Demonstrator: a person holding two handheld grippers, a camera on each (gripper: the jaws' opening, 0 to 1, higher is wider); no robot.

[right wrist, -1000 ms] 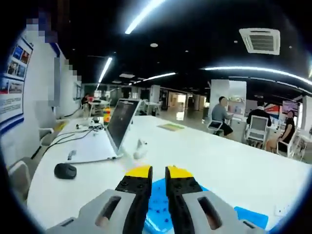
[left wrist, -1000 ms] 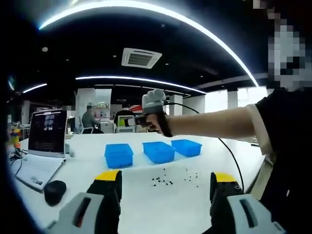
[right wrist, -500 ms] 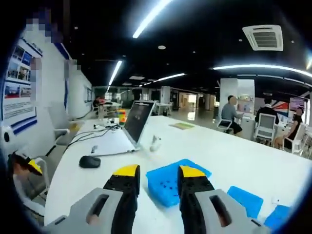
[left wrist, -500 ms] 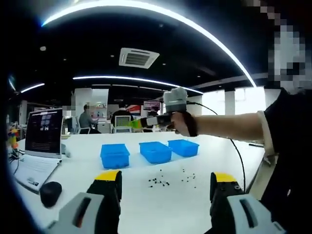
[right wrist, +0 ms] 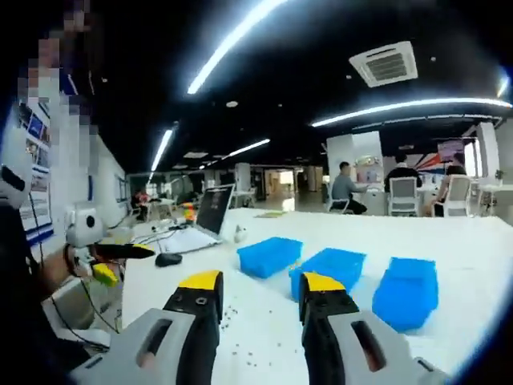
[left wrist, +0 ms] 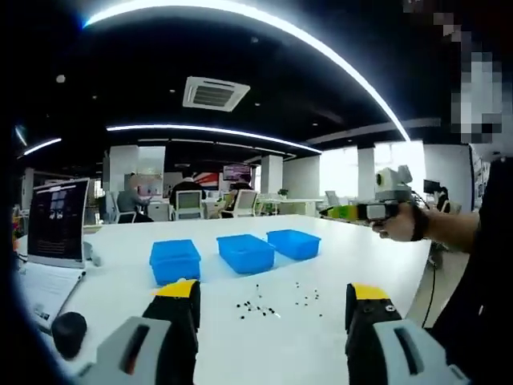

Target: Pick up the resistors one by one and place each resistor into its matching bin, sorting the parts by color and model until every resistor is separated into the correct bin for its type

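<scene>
Both tongs are released and empty: the left gripper [left wrist: 272, 298] has its jaws spread wide, the right gripper [right wrist: 260, 290] a narrower gap. Just beyond the left jaws, loose resistors [left wrist: 276, 301] lie scattered on the white table [left wrist: 120, 277], with three blue bins [left wrist: 244, 251] in a row farther out; a laptop [left wrist: 54, 225] stands off to the left. This looks like the gap between picks. Next, one gripper should descend onto a single resistor and pinch it precisely.

White table [left wrist: 337, 257]: 3 blue bins [left wrist: 245, 251], scattered resistors [left wrist: 258, 305], laptop [left wrist: 50, 250], mouse [left wrist: 67, 330].
</scene>
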